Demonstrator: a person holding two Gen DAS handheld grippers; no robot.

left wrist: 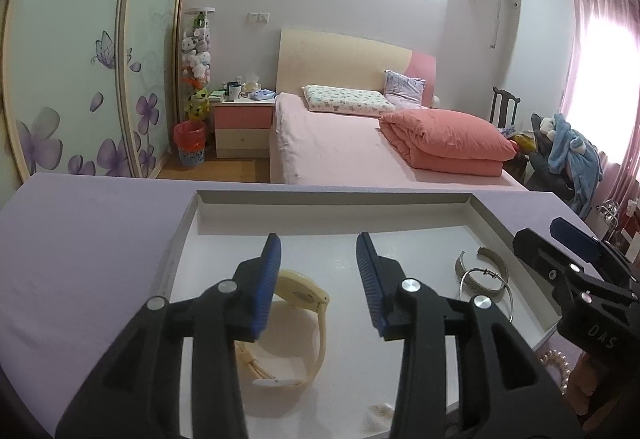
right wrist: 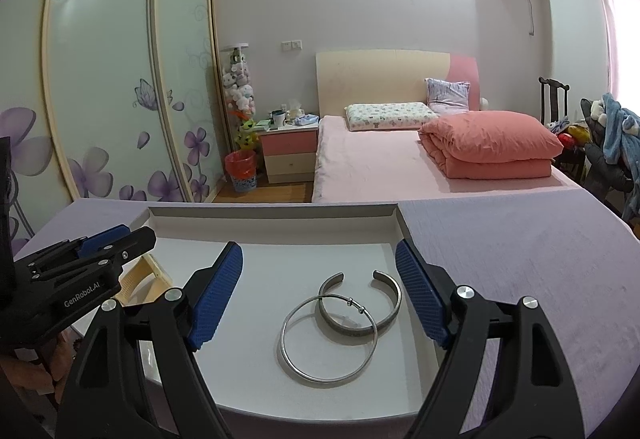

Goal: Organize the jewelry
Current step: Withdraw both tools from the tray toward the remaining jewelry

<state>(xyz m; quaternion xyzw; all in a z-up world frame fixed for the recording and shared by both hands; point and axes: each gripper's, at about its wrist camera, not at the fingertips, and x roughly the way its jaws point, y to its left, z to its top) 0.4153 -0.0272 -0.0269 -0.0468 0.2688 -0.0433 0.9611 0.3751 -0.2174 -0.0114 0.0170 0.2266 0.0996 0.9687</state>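
Observation:
A white shallow tray lies on the lilac table. In it, a cream wristwatch lies under my left gripper, which is open and empty just above it. A silver cuff bangle and a thin silver hoop bangle overlap at the tray's right part, below my right gripper, which is open and empty. Both bangles also show in the left wrist view. A pearl bracelet lies on the table outside the tray's right edge.
The lilac table extends left and right of the tray. Beyond it are a pink bed, a nightstand, a red bin and sliding wardrobe doors.

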